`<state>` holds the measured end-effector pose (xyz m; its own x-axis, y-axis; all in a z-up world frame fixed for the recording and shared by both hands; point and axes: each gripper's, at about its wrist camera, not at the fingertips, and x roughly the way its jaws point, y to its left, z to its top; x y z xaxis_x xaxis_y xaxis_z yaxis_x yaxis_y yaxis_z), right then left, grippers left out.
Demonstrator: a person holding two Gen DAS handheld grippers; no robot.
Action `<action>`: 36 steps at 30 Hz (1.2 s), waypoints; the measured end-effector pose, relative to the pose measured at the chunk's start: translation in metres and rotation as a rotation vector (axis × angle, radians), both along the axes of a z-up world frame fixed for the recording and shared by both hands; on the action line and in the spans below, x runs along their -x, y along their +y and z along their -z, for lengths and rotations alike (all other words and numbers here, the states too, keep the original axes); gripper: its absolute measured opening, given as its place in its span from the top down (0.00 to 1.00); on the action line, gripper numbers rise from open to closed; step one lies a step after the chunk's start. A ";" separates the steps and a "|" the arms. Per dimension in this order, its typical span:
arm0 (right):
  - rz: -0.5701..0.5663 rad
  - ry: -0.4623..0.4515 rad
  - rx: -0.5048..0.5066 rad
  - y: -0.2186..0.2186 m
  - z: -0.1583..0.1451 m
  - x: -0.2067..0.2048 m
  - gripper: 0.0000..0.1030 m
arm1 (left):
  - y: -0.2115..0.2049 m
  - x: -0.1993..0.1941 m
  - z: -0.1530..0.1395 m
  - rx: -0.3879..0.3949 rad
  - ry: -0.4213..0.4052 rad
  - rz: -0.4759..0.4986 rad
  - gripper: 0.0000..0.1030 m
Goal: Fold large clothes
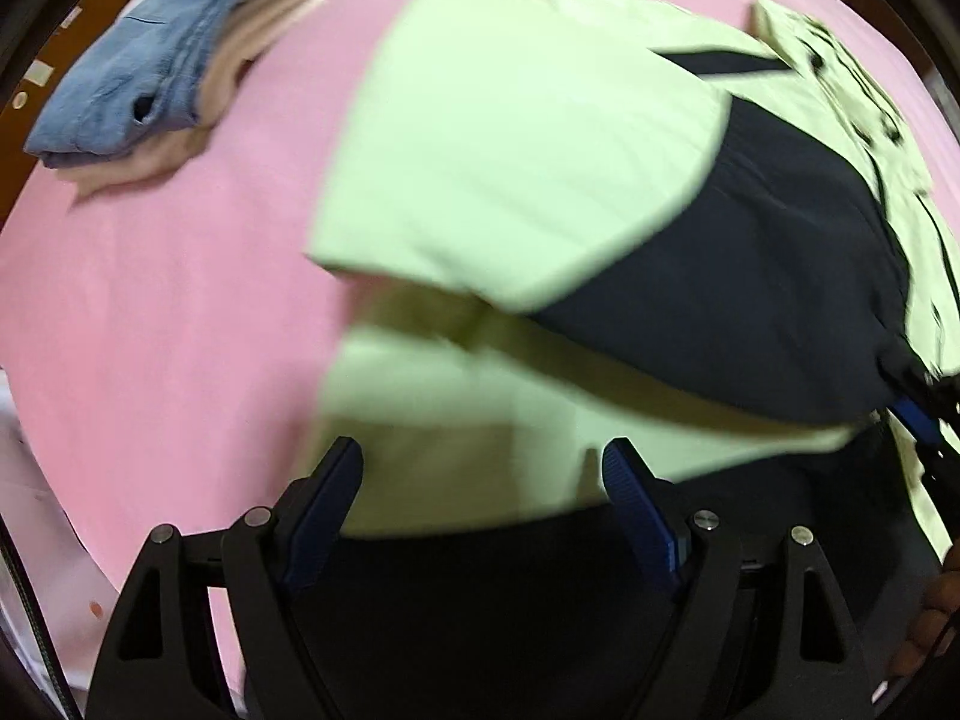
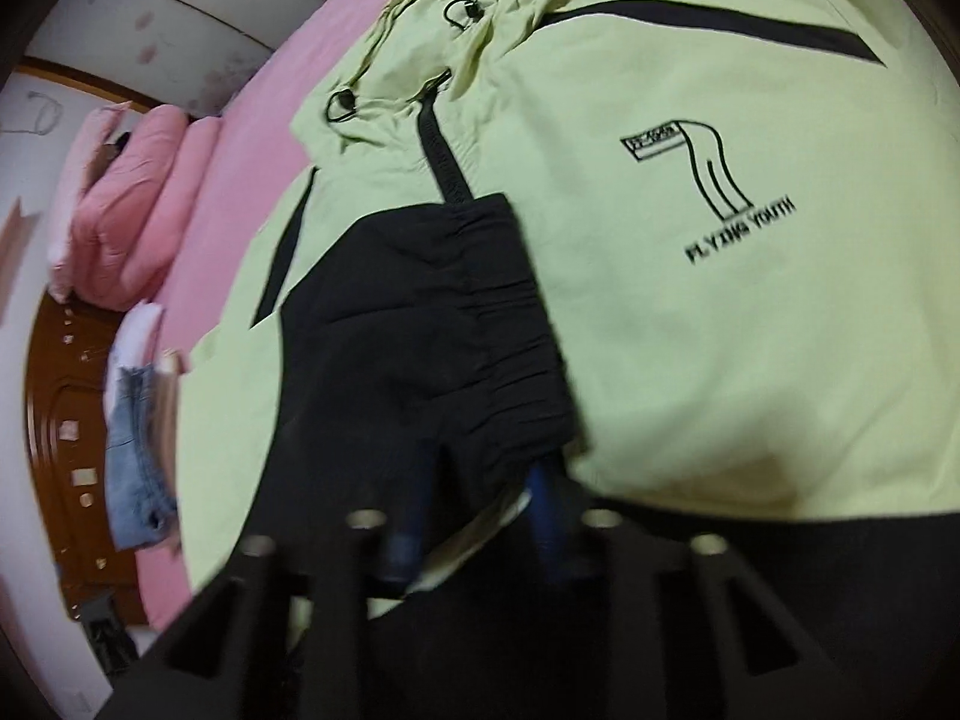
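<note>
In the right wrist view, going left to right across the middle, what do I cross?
Wooden headboard → folded jeans stack → black sleeve cuff, pinched by the right gripper → green jacket chest with the "FLYING YOUTH" print.

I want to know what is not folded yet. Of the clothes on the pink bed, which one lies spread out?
The light green jacket with black parts and the print "FLYING YOUTH". The blue jeans and the beige garment under them are already folded in a pile.

Black fingers (image 1: 327,510) — blue ribbed pads
</note>
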<state>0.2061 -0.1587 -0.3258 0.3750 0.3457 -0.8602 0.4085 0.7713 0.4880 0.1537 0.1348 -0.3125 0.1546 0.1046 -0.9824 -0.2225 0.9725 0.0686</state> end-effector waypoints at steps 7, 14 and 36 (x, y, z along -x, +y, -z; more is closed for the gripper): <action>0.008 -0.200 0.029 -0.017 -0.046 -0.004 0.94 | 0.033 -0.016 0.002 0.009 -0.043 -0.024 0.22; 0.036 -0.391 0.223 -0.063 -0.109 0.025 0.94 | 0.025 -0.045 0.026 0.020 -0.060 -0.045 0.45; -0.204 -0.314 0.186 -0.025 -0.080 0.038 0.60 | 0.017 -0.001 -0.034 -0.052 -0.327 -0.262 0.47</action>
<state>0.1680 -0.1841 -0.2456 0.5688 0.2897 -0.7698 0.0915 0.9078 0.4093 0.1546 0.1517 -0.2784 0.4194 0.2296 -0.8783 -0.4796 0.8775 0.0004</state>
